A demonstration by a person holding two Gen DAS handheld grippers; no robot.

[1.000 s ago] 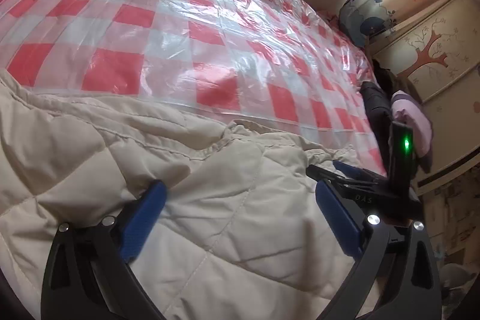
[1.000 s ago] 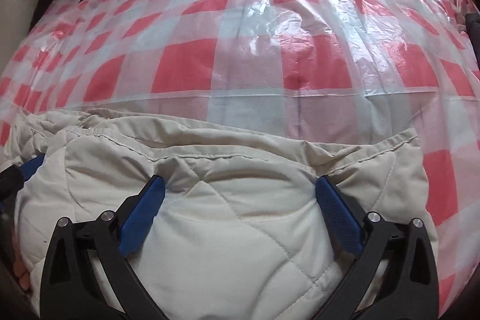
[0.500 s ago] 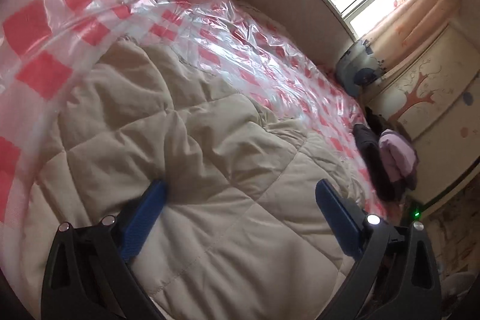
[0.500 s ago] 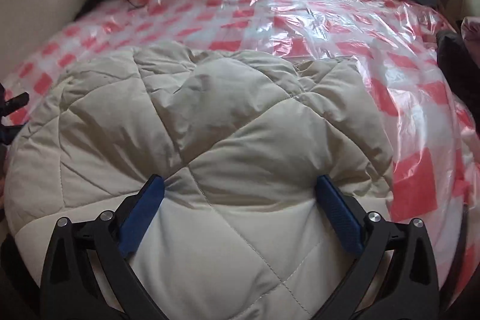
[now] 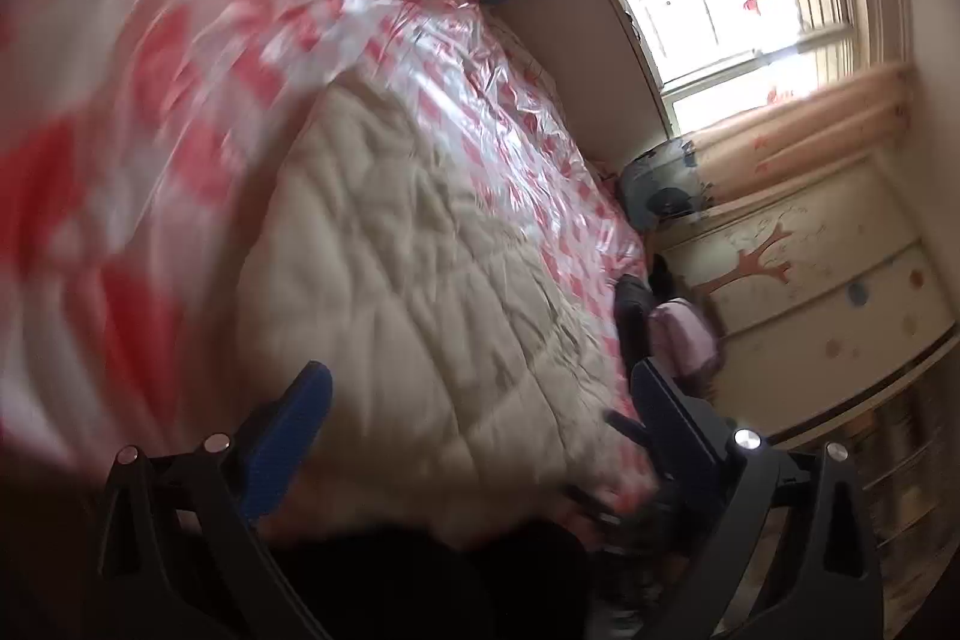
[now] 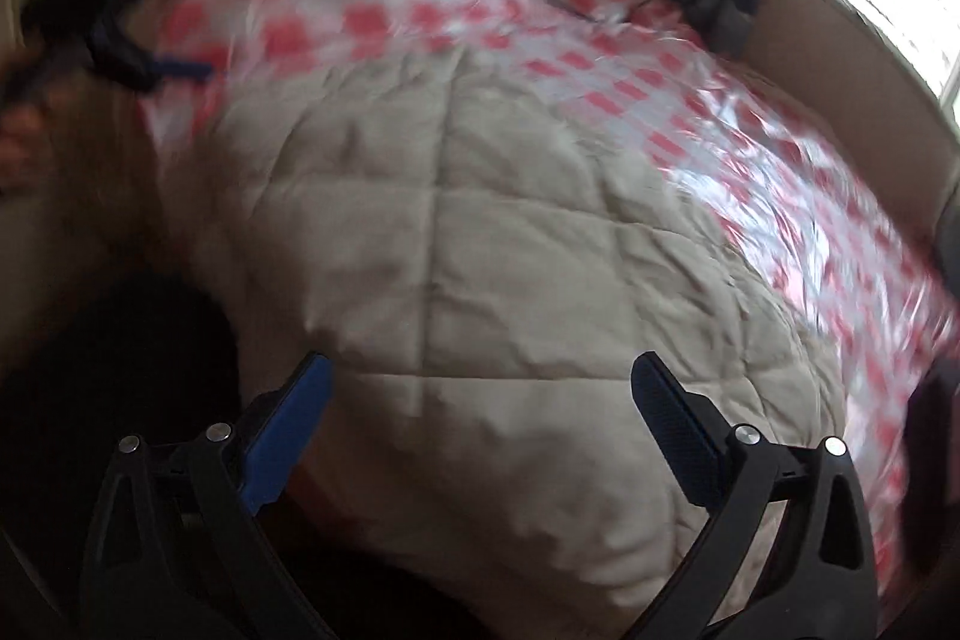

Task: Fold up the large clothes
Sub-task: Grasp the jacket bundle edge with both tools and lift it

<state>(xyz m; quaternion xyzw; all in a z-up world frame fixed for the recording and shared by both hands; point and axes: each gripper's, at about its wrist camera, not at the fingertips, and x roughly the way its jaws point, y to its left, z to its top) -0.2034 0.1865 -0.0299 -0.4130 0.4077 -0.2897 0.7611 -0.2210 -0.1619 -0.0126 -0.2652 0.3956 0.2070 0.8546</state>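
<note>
Two grippers, left gripper (image 5: 474,394) and right gripper (image 6: 477,388), jaws spread, above one beige quilt (image 6: 480,244).

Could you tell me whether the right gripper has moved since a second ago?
Yes. The right gripper has pulled back and up from the beige quilted garment: its far edge, once close above the fingertips, now lies well beyond, with more checkered sheet showing.

Ahead of my right gripper (image 6: 477,388), the beige quilt (image 6: 480,232) is matt stitched cloth; beyond it the checked sheet (image 6: 750,148) is glossy, crinkled plastic.
</note>
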